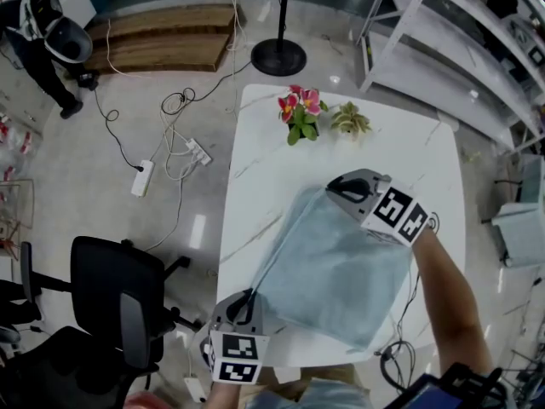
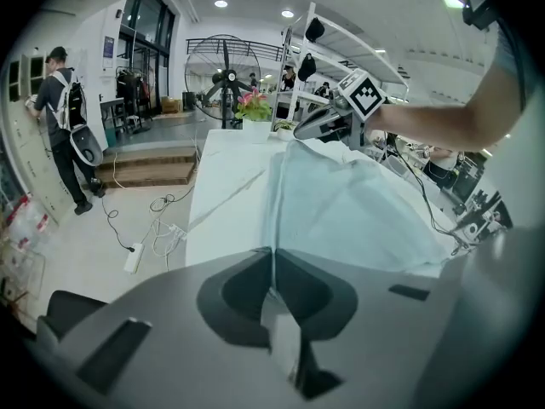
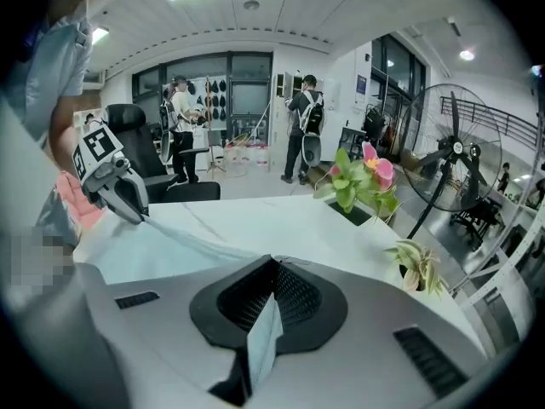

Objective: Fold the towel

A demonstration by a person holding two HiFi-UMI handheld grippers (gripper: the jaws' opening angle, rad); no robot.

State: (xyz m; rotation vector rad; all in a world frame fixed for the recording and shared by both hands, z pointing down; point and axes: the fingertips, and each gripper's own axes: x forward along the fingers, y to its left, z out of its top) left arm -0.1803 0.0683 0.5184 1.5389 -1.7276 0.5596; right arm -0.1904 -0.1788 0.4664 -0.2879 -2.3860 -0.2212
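I take this for an open lab or workshop floor, not a home. The white marble-patterned tabletop (image 1: 247,169) stands on a pale glossy floor (image 1: 68,186) strewn with white power strips and loose cables (image 1: 143,177). White metal shelving racks (image 1: 443,58) line one side, and a large black pedestal fan (image 2: 223,75) stands beyond. A black office chair (image 1: 115,288) sits close by. A person wearing backpack gear (image 2: 64,126) stands near tall glazed doors (image 2: 149,54).

Chair (image 1: 115,292) cropped (left edge), towel (image 1: 332,262) corners hidden
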